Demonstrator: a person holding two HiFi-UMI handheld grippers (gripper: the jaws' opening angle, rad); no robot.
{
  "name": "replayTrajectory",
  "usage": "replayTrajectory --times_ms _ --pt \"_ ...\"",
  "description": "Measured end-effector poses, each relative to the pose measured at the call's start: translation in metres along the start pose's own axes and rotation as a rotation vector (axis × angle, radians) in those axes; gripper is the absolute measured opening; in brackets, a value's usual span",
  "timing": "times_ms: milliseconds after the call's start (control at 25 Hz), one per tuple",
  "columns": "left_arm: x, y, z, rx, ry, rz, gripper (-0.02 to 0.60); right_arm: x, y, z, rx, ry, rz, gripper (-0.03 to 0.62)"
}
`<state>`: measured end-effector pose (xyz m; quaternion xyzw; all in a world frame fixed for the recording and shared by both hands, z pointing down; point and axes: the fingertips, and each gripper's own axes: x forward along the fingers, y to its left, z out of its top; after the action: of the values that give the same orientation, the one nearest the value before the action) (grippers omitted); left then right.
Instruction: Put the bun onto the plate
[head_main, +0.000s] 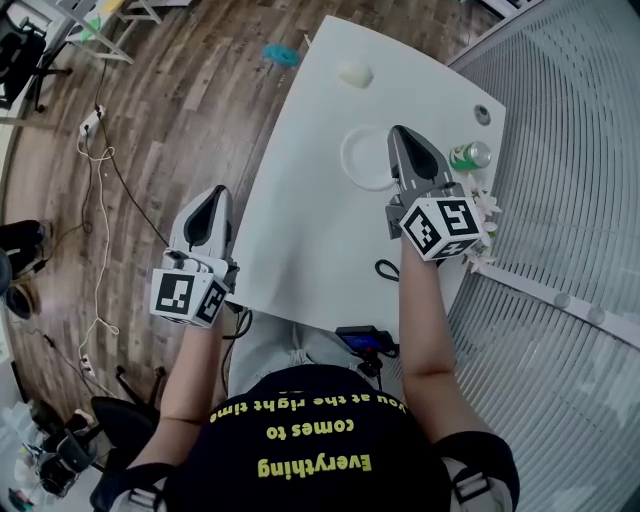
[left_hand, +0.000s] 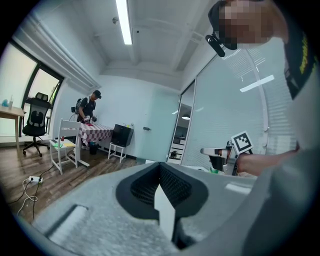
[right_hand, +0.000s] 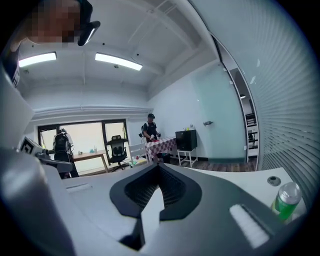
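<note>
The pale round bun (head_main: 354, 73) lies near the far end of the white table (head_main: 300, 230). A white plate (head_main: 363, 158) sits closer to me, and its right side is hidden under my right gripper (head_main: 401, 131). That gripper hangs over the plate's right rim, its jaws shut on nothing. My left gripper (head_main: 218, 191) is past the table's left edge, above the wooden floor, jaws also shut and empty. In both gripper views the jaws (left_hand: 160, 172) (right_hand: 159, 172) meet with nothing between them; neither bun nor plate shows there.
A green can (head_main: 468, 155) (right_hand: 285, 200) stands by the table's right edge, beside a round grommet (head_main: 483, 114). A black cable (head_main: 387, 268) lies near the front edge. A slatted glass wall runs along the right. Chairs, desks and people stand farther off in the room.
</note>
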<state>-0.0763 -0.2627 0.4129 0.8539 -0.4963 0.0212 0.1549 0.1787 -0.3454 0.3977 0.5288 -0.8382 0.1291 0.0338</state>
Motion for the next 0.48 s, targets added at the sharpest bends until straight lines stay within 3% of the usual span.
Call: replayTrajectory --times_ms 120,480 --pt "0.003 0.003 -0.003 -0.003 0.007 0.012 0.000 0.019 -0.019 -0.011 0.003 0.036 -0.007 0.009" --pt "0.002 0.012 -0.013 -0.028 0.028 0.031 0.000 0.083 -0.051 -0.054 0.032 0.133 0.021 0.133"
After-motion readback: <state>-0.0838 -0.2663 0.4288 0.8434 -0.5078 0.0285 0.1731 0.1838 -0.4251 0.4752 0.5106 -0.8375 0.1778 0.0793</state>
